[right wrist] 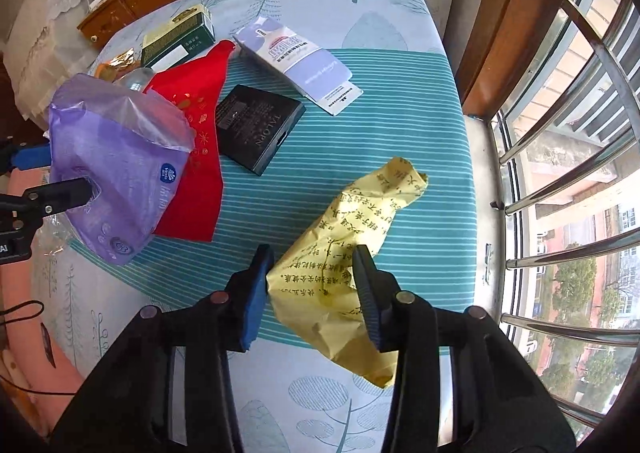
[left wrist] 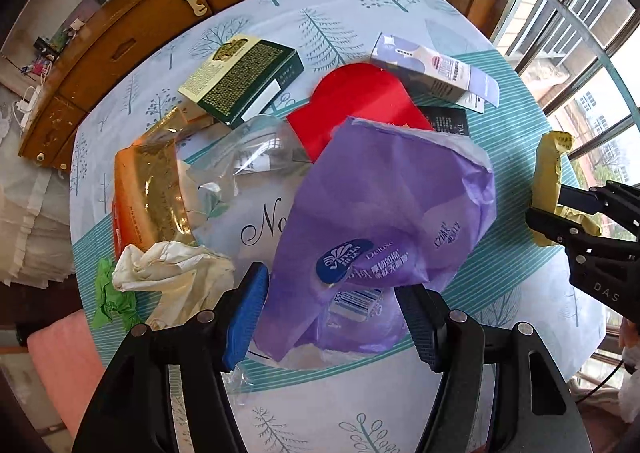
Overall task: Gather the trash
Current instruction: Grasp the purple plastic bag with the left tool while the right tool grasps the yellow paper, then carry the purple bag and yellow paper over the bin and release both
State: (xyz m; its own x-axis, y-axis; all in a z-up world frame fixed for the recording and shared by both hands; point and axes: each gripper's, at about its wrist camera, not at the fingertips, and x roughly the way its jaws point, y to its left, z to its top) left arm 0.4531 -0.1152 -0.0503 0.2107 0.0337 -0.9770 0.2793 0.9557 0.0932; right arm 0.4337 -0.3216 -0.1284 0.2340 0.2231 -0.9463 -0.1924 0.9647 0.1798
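Note:
A purple plastic tissue wrapper (left wrist: pixel 384 205) is puffed up between the fingers of my left gripper (left wrist: pixel 332 285), which is shut on its lower end; the right wrist view shows the wrapper (right wrist: pixel 120 157) raised off the table with a finger pressed into it. My right gripper (right wrist: pixel 312 257) is shut on a crumpled yellow printed paper (right wrist: pixel 340 253), both pads touching its sides. In the left wrist view that paper (left wrist: pixel 548 173) stands upright in the right gripper (left wrist: pixel 560 209) at the table's right side. Both grippers point steeply down at the table.
On the tree-patterned tablecloth (right wrist: pixel 400 125) lie a red envelope (left wrist: pixel 360 101), a green box (left wrist: pixel 240 81), a lilac-white carton (right wrist: pixel 296 57), a black box (right wrist: pixel 256 129), an orange packet (left wrist: pixel 148 189), clear plastic (left wrist: pixel 248 157), crumpled white tissue (left wrist: pixel 172 269) and green paper (left wrist: pixel 112 301). A barred window (right wrist: pixel 560 193) is at right, a wooden cabinet (left wrist: pixel 140 25) behind.

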